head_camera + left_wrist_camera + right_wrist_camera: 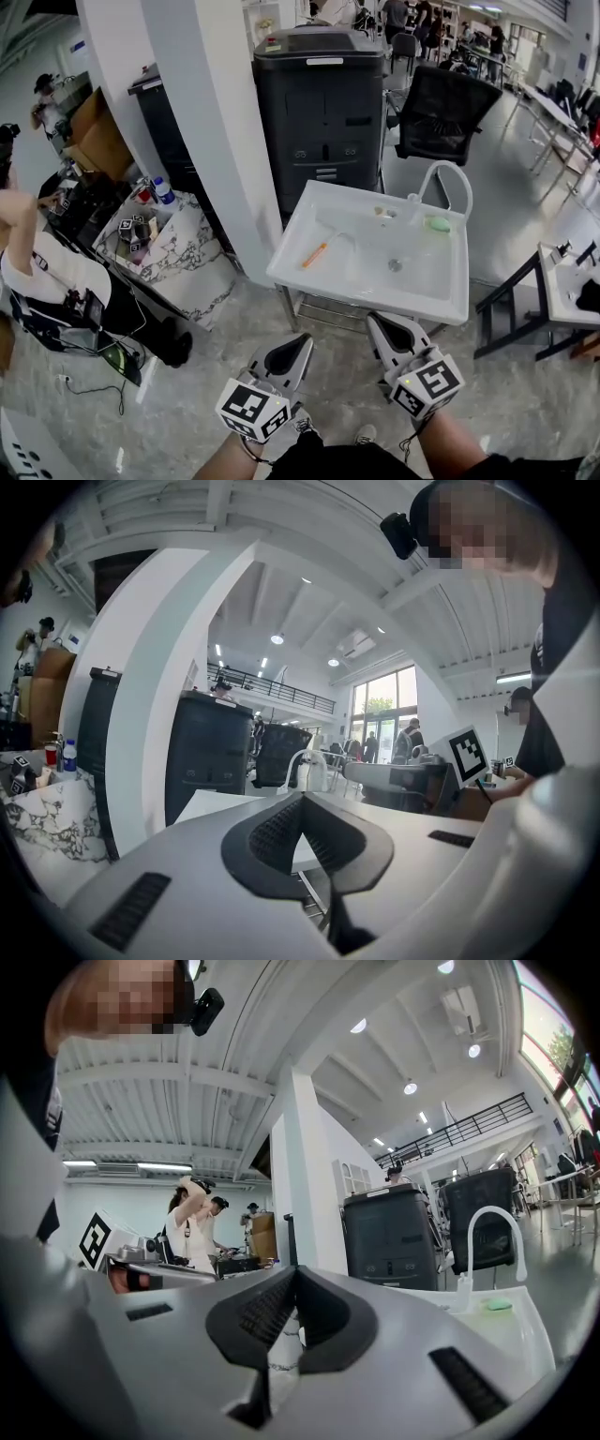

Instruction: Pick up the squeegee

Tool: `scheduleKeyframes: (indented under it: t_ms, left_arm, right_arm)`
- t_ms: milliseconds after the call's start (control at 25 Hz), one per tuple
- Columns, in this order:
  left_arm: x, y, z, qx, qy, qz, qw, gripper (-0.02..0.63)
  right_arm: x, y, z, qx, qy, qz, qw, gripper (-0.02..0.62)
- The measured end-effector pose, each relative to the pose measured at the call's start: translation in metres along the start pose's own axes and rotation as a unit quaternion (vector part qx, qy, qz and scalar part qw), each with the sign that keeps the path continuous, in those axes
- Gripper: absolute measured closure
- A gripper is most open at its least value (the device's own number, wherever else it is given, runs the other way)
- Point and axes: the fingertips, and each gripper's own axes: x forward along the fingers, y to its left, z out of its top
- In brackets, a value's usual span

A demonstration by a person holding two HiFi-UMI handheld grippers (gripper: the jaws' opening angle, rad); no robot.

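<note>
The squeegee (316, 253), with an orange handle, lies in the left half of the white sink (366, 298), which stands on a metal frame ahead of me. A green sponge (437, 223) rests near the white faucet (448, 169). Both grippers hang side by side short of the sink's front edge, well apart from the squeegee. My left gripper (305, 339) (302, 799) is shut with nothing in it. My right gripper (375, 321) (295, 1272) also has its jaws together and empty. The right gripper view shows the faucet (492, 1218) and sponge (497, 1304); the squeegee is hidden there.
A white column (216, 122) rises left of the sink, with a tall black cabinet (323, 103) behind it. A marble-topped table (178, 248) with clutter and a person (28, 272) are at the left. A black chair (441, 112) stands behind the sink, another stand (562, 281) at the right.
</note>
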Motion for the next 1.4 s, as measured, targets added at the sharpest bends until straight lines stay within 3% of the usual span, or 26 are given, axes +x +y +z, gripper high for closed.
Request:
scheduleKeyframes:
  t_ms: [360, 680, 1000, 1400]
  left_arm:
    - [-0.024, 0.074, 0.008, -0.005, -0.005, -0.002, 1.0000, 0.589]
    - [-0.026, 0.102, 0.003, -0.011, 0.002, -0.003, 0.9999, 0.589]
    - [0.009, 0.102, 0.005, -0.002, 0.006, 0.005, 1.0000, 0.589]
    - [0.106, 0.087, 0.011, 0.009, 0.016, 0.034, 0.9993, 0.589]
  right_arm:
    - [0.067, 0.040, -0.001, -0.005, -0.004, -0.003, 1.000, 0.578]
    - [0.091, 0.044, -0.003, 0.001, -0.008, -0.010, 1.000, 0.578]
    - [0.098, 0.003, 0.003, 0.004, -0.016, -0.011, 1.000, 0.578]
    - [0.104, -0.104, 0.013, 0.012, -0.015, 0.006, 1.000, 0.578]
